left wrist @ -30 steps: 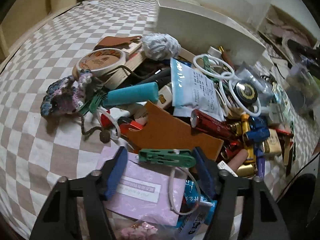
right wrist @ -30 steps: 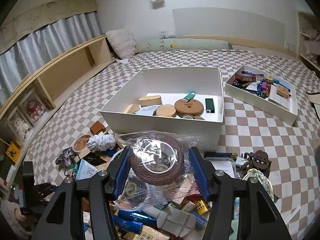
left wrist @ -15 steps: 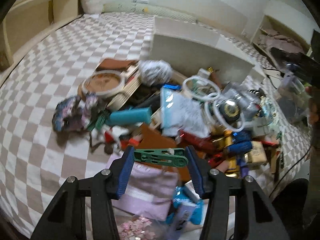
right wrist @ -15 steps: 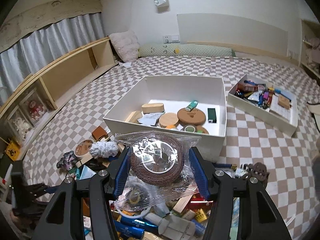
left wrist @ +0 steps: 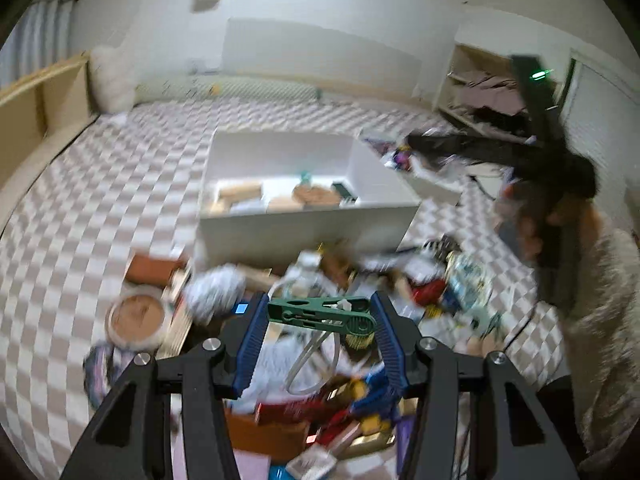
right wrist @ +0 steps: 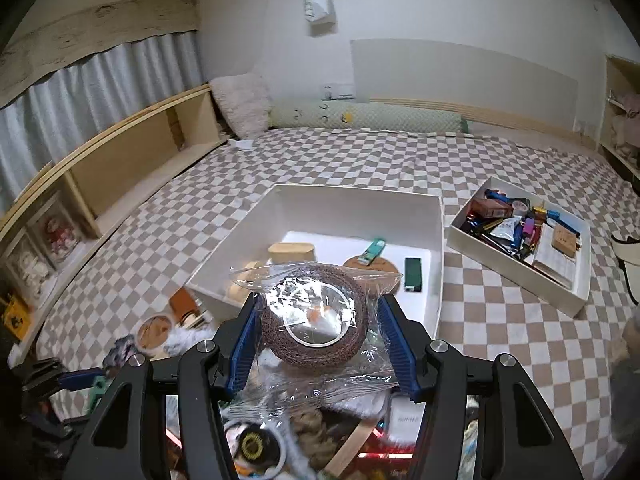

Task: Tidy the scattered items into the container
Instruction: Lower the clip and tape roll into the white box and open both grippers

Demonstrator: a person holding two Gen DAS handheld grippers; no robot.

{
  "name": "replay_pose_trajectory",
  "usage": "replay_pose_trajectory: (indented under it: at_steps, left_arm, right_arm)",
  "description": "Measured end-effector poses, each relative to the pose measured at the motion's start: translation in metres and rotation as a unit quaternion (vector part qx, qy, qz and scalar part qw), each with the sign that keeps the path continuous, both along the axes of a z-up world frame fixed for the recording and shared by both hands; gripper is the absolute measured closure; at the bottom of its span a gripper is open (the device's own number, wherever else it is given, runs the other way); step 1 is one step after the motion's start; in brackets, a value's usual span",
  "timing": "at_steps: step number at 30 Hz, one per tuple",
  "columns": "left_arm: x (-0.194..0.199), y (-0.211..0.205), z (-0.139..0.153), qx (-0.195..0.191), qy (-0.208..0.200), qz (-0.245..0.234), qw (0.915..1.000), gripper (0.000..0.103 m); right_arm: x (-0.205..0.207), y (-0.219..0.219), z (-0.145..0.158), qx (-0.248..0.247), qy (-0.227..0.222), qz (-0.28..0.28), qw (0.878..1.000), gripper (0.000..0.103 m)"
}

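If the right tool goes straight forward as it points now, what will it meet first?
Probably the near wall of the big white box; the right tool, shut on the bagged brown roll, points there. Depth is unclear.

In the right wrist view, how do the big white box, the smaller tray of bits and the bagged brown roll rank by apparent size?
1. Big white box.
2. Smaller tray.
3. Bagged brown roll, held in the right gripper; it sits nearest the camera, so it looks bigger than it really is.
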State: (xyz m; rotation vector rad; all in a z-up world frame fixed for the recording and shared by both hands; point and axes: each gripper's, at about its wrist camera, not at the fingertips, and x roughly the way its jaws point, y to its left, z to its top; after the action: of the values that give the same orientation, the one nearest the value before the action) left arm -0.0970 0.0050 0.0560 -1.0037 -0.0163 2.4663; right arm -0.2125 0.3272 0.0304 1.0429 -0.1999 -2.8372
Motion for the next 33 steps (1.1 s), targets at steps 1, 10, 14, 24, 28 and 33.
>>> replay_pose_trajectory:
  at_steps: [1,10,14,24,28,33]
  left_arm:
    - [-0.003,0.004,0.004,0.001,0.005,-0.004,1.0000,0.051]
    - [-0.051,0.033,0.045,0.017,0.050,-0.027,0.9982,0.051]
    - [-0.073,0.037,0.053,0.022,0.056,-0.022,0.9979,0.051]
    - [-0.129,0.051,0.044,0.002,0.058,-0.004,0.9983,0.051]
    - [-0.150,0.055,0.039,0.001,0.047,0.006,0.9989,0.051]
    - [-0.170,0.060,0.027,-0.008,0.031,0.014,0.9994,0.051]
  right_arm:
    - [-0.005,0.002,-0.001,0.000,-0.003,-0.004,1.000,0.044]
    - [-0.067,0.021,-0.031,-0.008,-0.068,-0.039,0.997,0.044]
    - [-0.086,0.024,-0.047,0.001,-0.094,-0.045,0.995,0.044]
    - [-0.115,0.043,-0.080,0.018,-0.141,-0.065,0.988,0.044]
    - [-0.121,0.049,-0.087,0.012,-0.151,-0.062,0.987,0.044]
    - [-0.125,0.044,-0.089,0.034,-0.152,-0.049,0.987,0.044]
